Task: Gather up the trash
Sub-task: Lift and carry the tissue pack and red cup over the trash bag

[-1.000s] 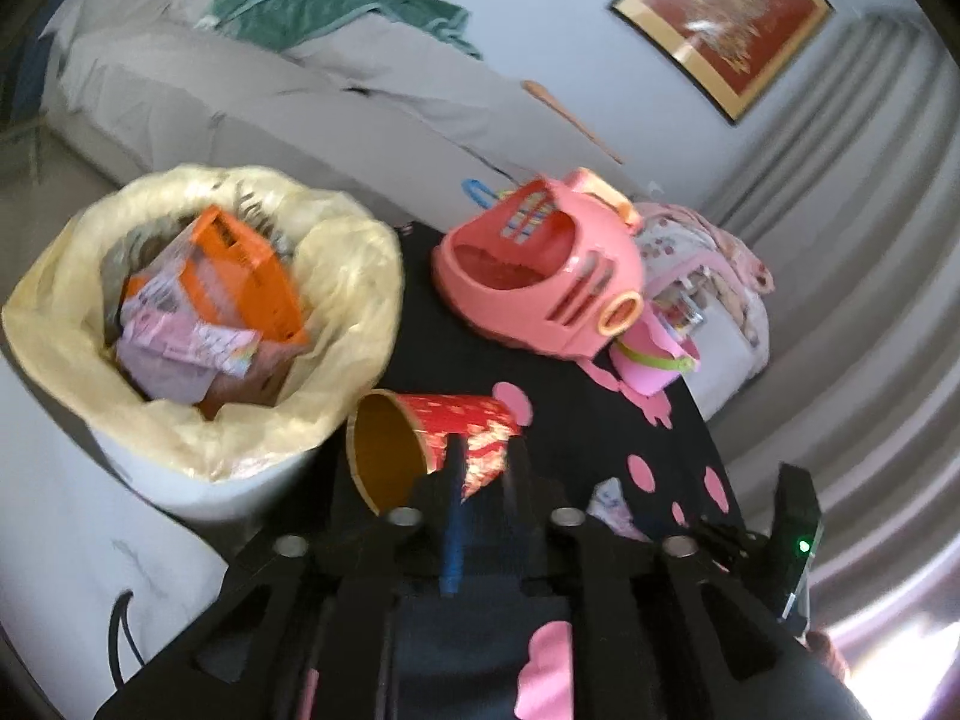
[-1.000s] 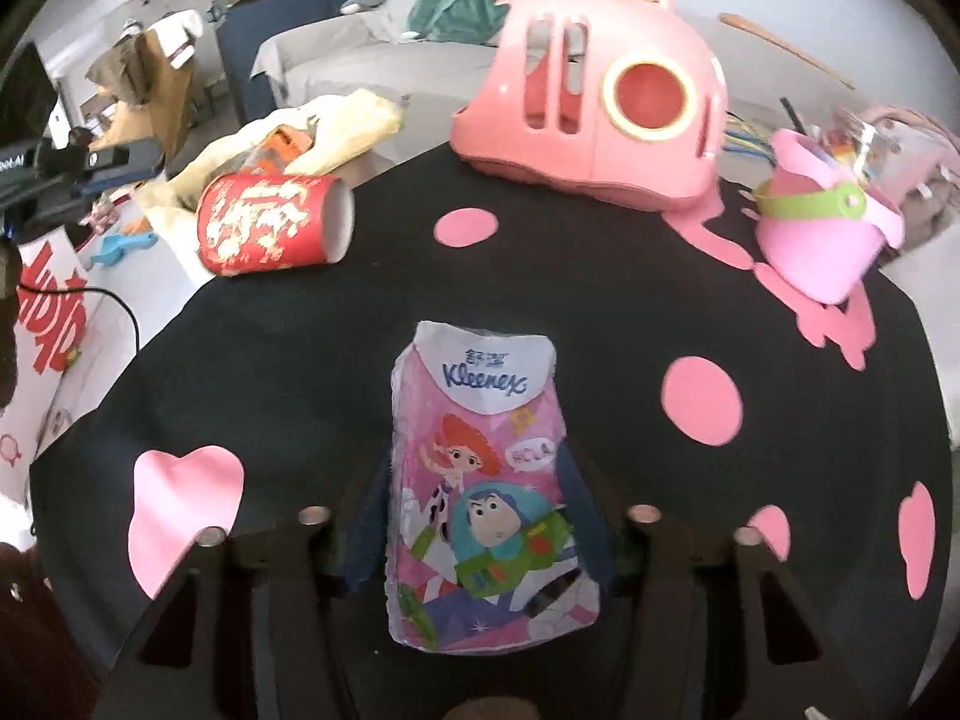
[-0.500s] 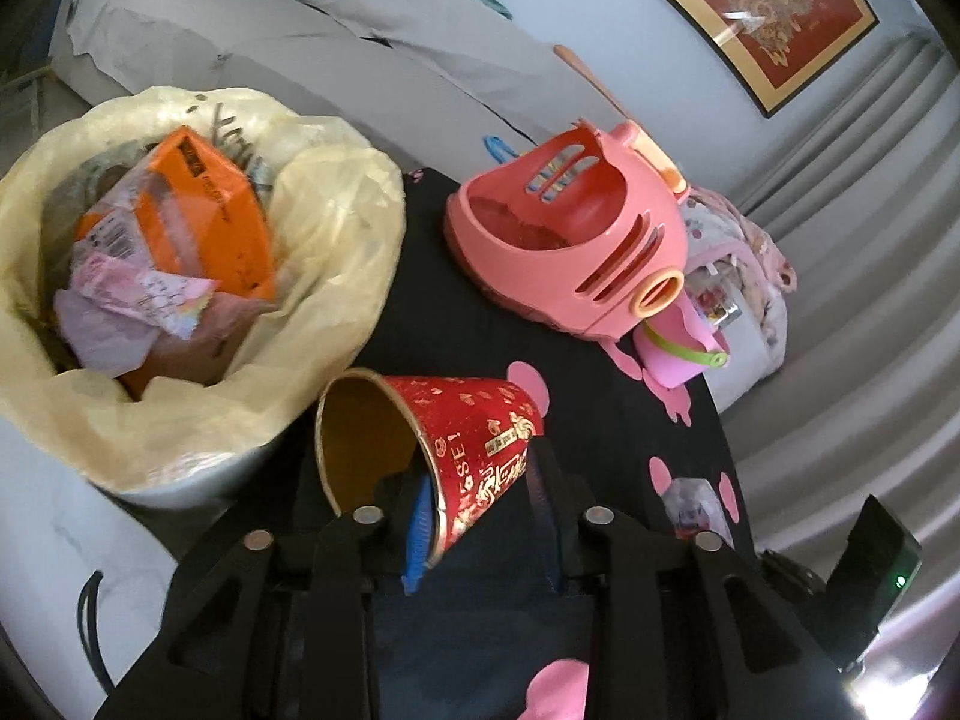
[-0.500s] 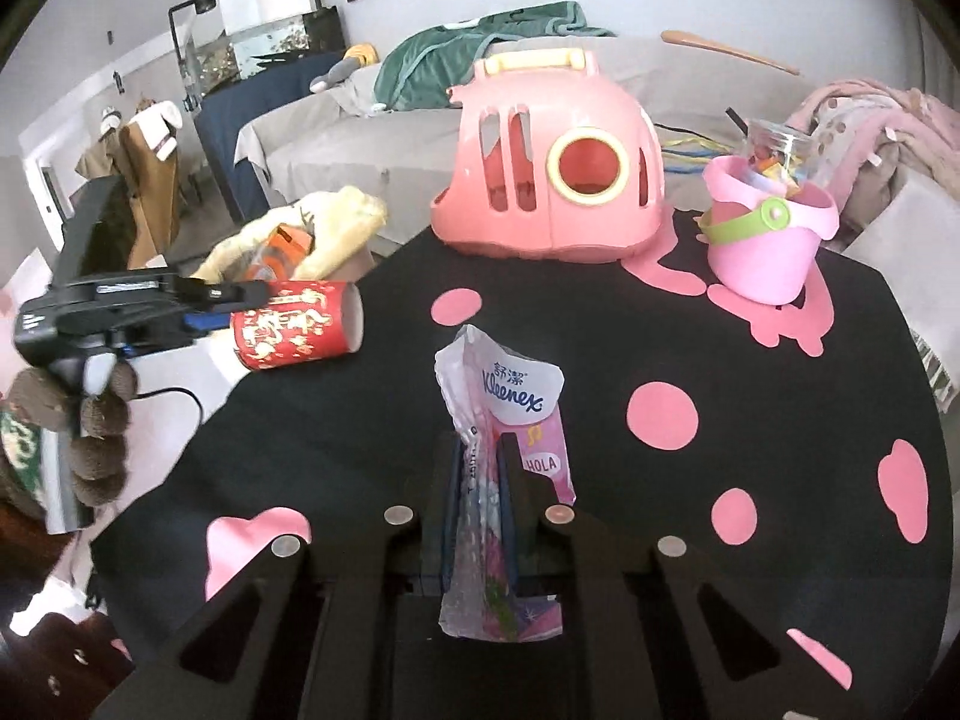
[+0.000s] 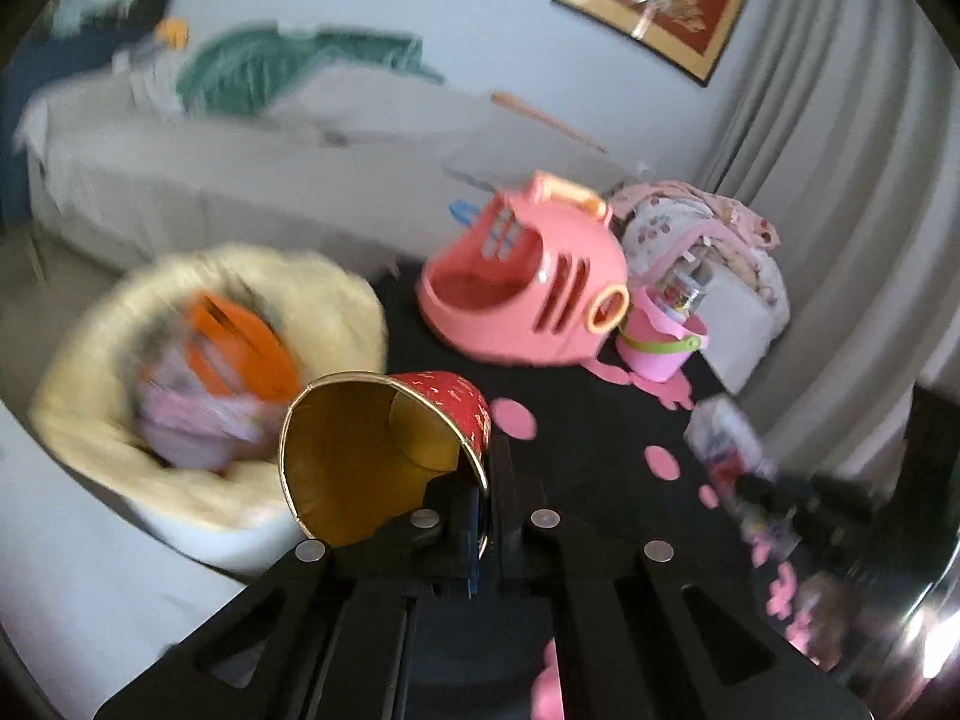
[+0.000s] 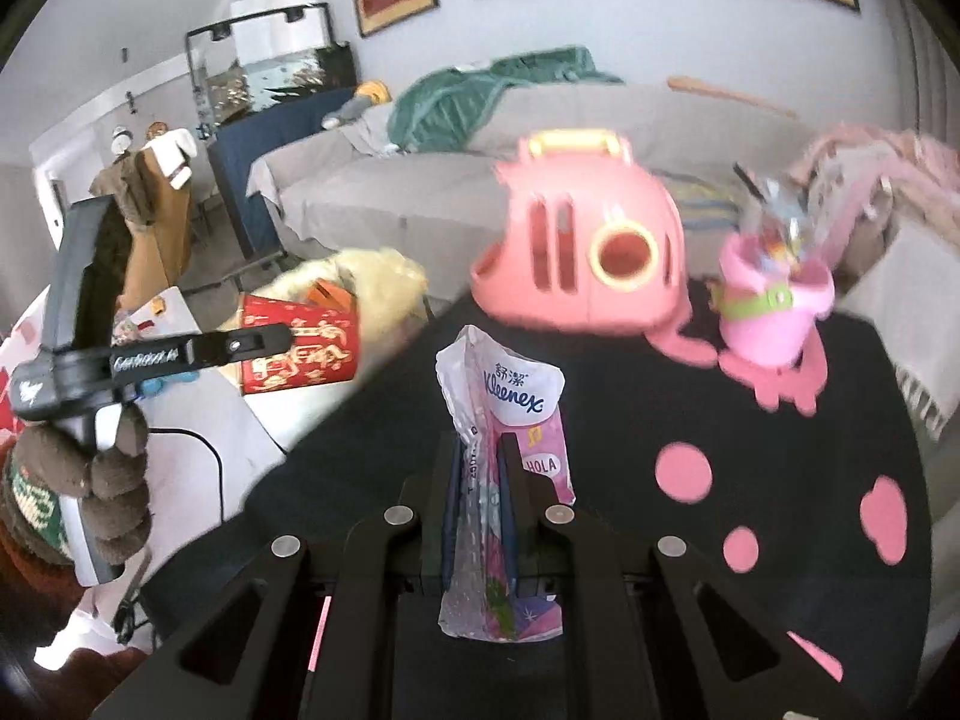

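The left gripper (image 5: 487, 501) had its jaws pinched on the wall of a red paper cup with gold lettering (image 5: 384, 450), held on its side with the open mouth toward the camera, just right of a white bin lined with a pale yellow bag (image 5: 198, 498) to the near left of the table. The bin already held an orange carton (image 5: 240, 348) and crumpled pink wrappers (image 5: 192, 426), so part of the collecting looked done. The right gripper (image 6: 480, 498) was clamped narrowly on a flattened pink Kleenex tissue packet (image 6: 504, 420), lifted above the black tablecloth with pink spots (image 6: 780, 540). Both pieces had yet to go into the bin. A pink plastic toy carrier (image 6: 588, 264) and small pink bucket (image 6: 774, 312) stood at the far side.
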